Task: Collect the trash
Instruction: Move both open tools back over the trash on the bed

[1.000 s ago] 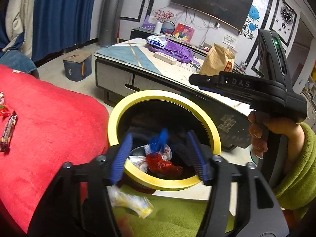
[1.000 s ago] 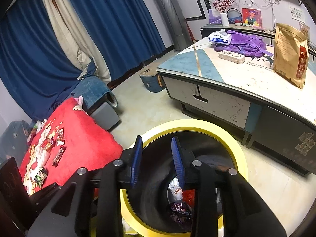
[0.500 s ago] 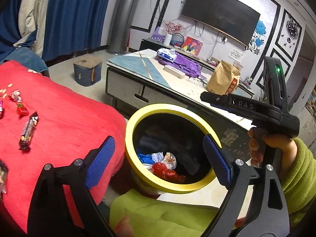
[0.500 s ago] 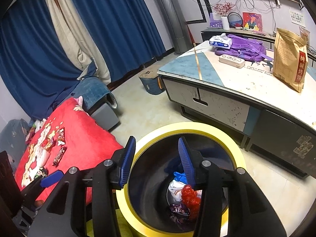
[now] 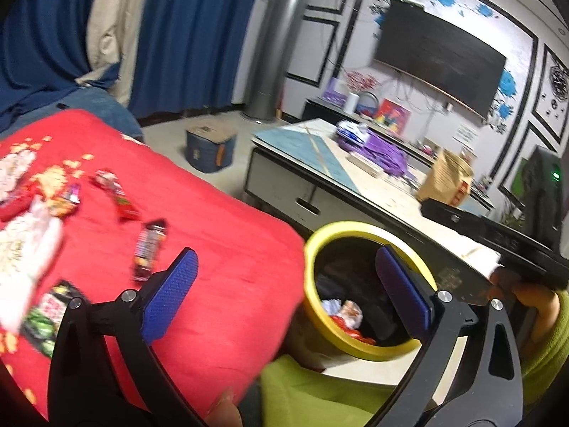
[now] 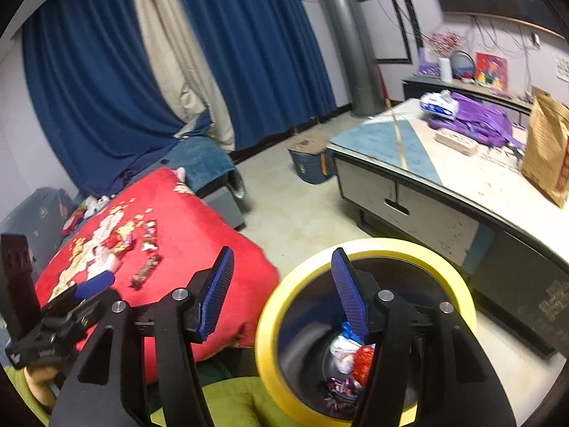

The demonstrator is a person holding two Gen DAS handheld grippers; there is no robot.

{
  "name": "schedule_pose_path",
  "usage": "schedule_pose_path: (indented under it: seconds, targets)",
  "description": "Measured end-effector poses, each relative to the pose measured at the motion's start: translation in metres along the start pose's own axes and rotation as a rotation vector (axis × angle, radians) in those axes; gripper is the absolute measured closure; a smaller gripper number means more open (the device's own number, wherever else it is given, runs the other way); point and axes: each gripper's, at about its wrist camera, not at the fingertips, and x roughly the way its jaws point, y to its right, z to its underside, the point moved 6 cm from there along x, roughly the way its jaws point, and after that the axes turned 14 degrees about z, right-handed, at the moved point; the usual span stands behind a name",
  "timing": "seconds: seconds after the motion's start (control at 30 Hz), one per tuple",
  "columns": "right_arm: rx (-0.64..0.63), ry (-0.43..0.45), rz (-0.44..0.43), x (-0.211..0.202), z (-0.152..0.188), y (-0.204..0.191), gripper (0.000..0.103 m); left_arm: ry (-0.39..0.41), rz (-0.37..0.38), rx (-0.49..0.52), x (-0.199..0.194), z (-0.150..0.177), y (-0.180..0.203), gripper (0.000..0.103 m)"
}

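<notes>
the left gripper (image 5: 284, 291) hangs over the edge of the red blanket (image 5: 220, 249) beside the yellow-rimmed bin (image 5: 359, 229), its blue fingers (image 5: 170, 293) spread wide, opening, with nothing between them. the right gripper (image 6: 284, 291) hovers above the same bin (image 6: 274, 316), its fingers (image 6: 346, 291) parting too and empty. crumpled wrappers (image 6: 346, 356) lie at the bin's bottom, while more snack wrappers (image 5: 147, 245) are scattered on the blanket, and a brown paper bag (image 6: 546, 149) stands on the bench (image 6: 409, 149).
</notes>
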Motion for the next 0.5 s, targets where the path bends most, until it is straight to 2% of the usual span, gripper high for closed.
schedule_pose_path:
  seconds: [0.27,0.5]
  targets:
    - [-0.058,0.005,-0.049,-0.005,0.004,-0.043,0.042,0.087,-0.133,0.019,-0.036,-0.016,-0.032,0.011]
    - [-0.127,-0.008,-0.103,-0.003,0.009,-0.086,0.038,0.142,-0.205,-0.008,-0.062,-0.025,-0.062,0.011]
